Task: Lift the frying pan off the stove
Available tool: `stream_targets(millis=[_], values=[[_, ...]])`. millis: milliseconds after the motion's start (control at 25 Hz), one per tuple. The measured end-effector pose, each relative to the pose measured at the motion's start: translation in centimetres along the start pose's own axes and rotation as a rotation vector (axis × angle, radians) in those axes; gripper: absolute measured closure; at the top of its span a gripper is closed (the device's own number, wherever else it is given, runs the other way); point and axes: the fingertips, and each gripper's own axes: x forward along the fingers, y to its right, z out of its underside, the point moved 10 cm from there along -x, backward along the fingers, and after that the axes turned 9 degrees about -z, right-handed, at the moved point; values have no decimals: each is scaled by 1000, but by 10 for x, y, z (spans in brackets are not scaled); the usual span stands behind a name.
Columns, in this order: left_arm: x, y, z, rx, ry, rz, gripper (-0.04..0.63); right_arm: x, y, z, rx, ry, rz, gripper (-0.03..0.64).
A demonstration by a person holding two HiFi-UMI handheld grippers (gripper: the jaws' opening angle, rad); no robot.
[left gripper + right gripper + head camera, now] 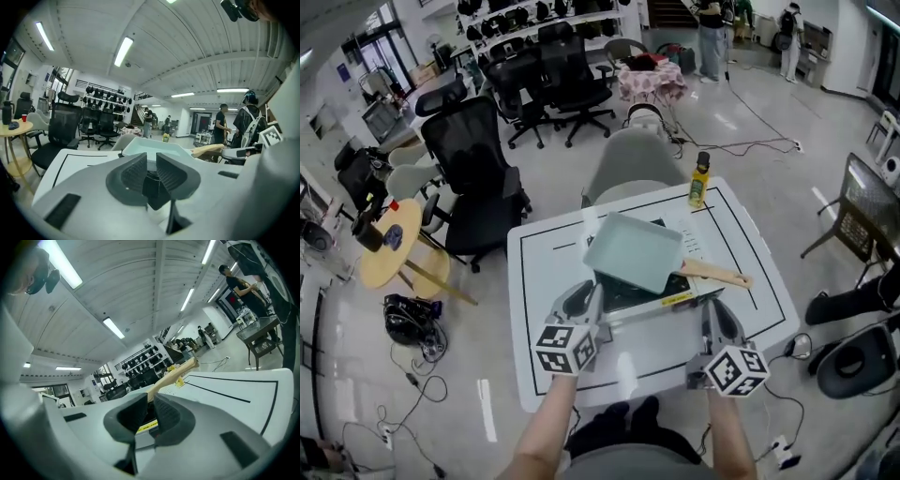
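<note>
White tabletop (pixel 546 274) — black-lined — is topped by a black stove (pixel 621 292), on which the pale green frying pan (pixel 633 251) is seated, wooden handle turned rightward. Left gripper (pixel 592 300) and right gripper (pixel 710 317) are held at the stove's near edge — jaws narrowly parted, nothing pinched.

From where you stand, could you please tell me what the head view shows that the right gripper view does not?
Only the head view: the pale green rectangular frying pan's body, the left gripper and the round wooden side table. Only the right gripper view: the narrow empty gap of the right gripper, and ceiling light strips. Both: the pan's wooden handle and the white, black-lined table.
</note>
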Motion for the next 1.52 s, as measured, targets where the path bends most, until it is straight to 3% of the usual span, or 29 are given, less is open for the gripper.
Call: stream_targets(millis=[160, 320, 920, 1520], values=[[-3, 2, 4, -23, -11, -47, 509, 4, 4, 2, 12, -16, -32, 578], [-2, -3, 10, -100, -28, -90, 462, 5, 3, 2, 21, -21, -60, 577], [34, -29, 13, -343, -29, -121, 430, 16, 12, 1, 16, -30, -44, 577], [74, -44, 3, -388, -90, -137, 430, 27, 10, 5, 32, -46, -7, 575]])
